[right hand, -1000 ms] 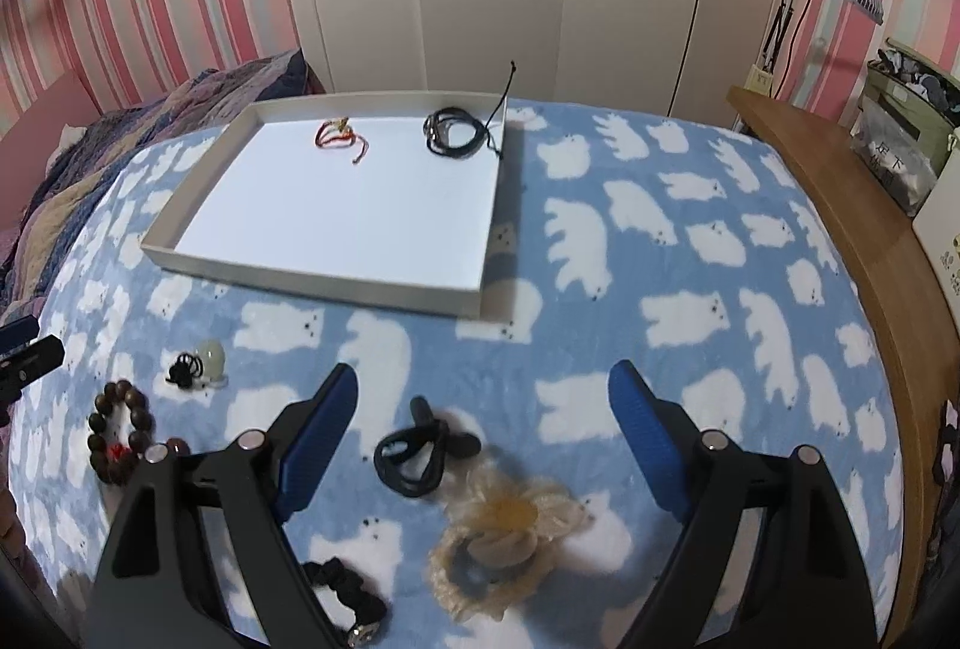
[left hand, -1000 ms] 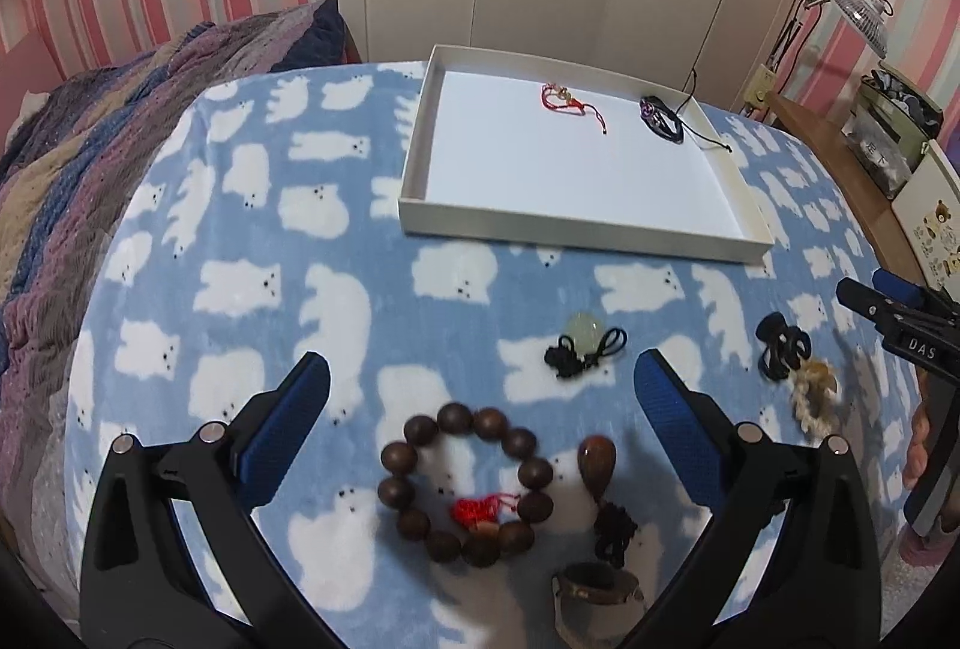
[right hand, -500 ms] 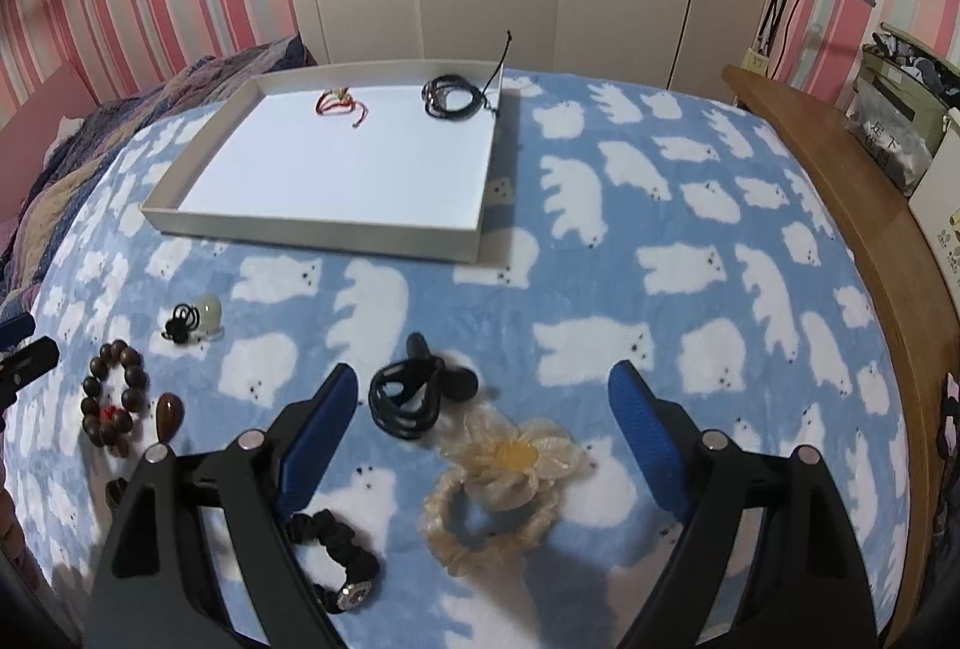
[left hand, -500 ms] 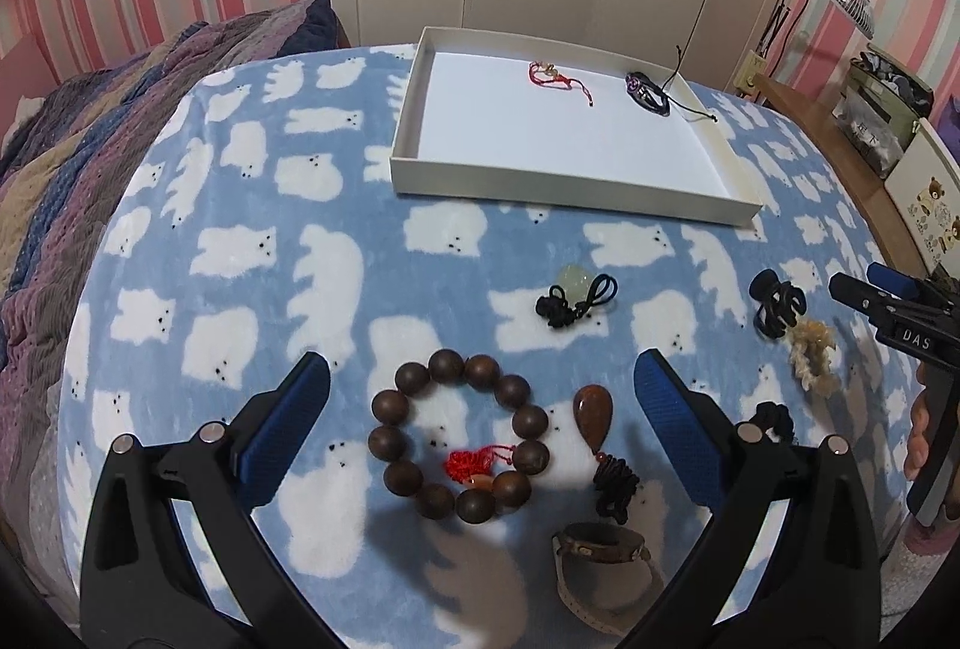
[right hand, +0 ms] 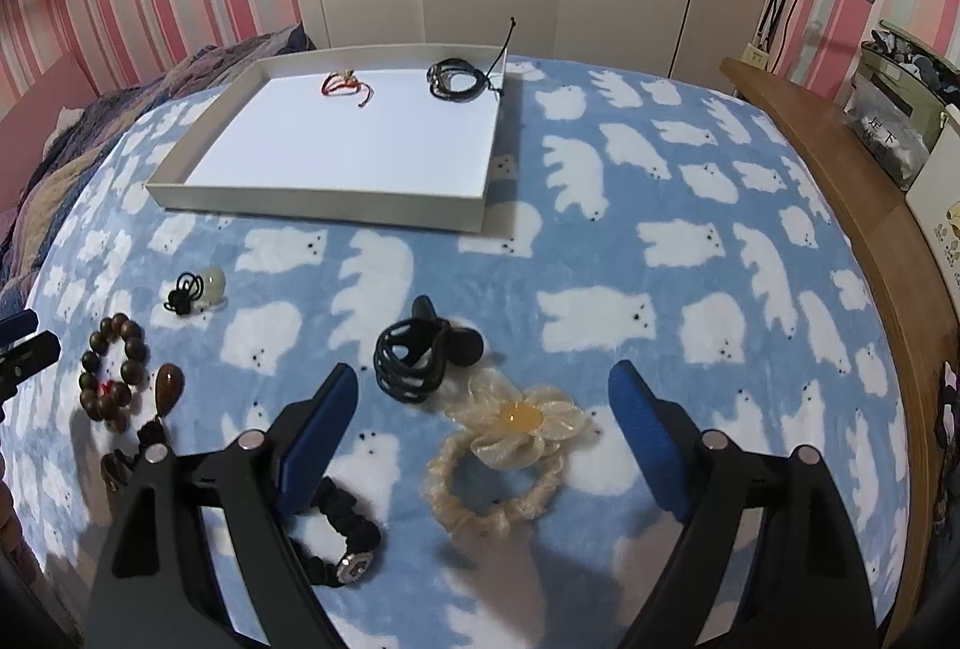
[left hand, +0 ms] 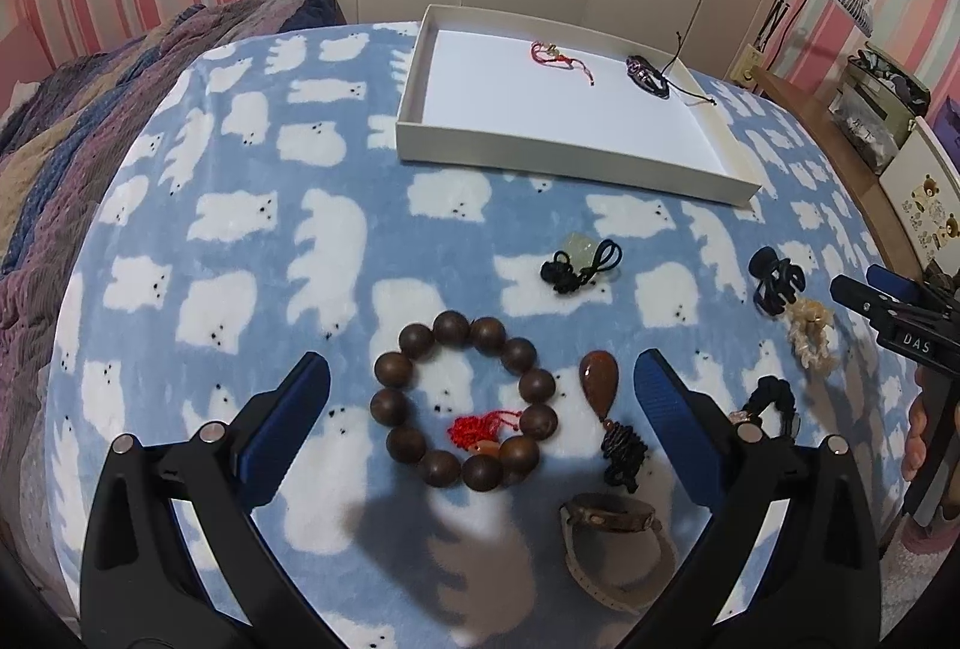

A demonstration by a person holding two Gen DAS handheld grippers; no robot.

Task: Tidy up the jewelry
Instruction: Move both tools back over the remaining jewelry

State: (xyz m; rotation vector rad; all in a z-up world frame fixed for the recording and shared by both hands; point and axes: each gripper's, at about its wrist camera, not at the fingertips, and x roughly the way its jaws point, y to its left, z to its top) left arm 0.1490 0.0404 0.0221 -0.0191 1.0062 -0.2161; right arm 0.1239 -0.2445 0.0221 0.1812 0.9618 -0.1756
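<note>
A blue bear-print blanket (left hand: pixel 252 241) is spread under everything. Compared with a second ago, the wooden bead bracelet (left hand: pixel 465 407) is framed higher between the parted left gripper (left hand: pixel 480 391); the flower scrunchie (right hand: pixel 504 460) likewise within the parted right gripper (right hand: pixel 483 397). The white tray (left hand: pixel 564 163) is kept upper centre.

A tray (left hand: pixel 564 159) sits at the back of the bed (left hand: pixel 240 241), with two bracelets (left hand: pixel 555 54) in it. In front of it, beads (left hand: pixel 465 409) lie left, a clip (right hand: pixel 420 355) and flower band (right hand: pixel 504 463) lie right.
</note>
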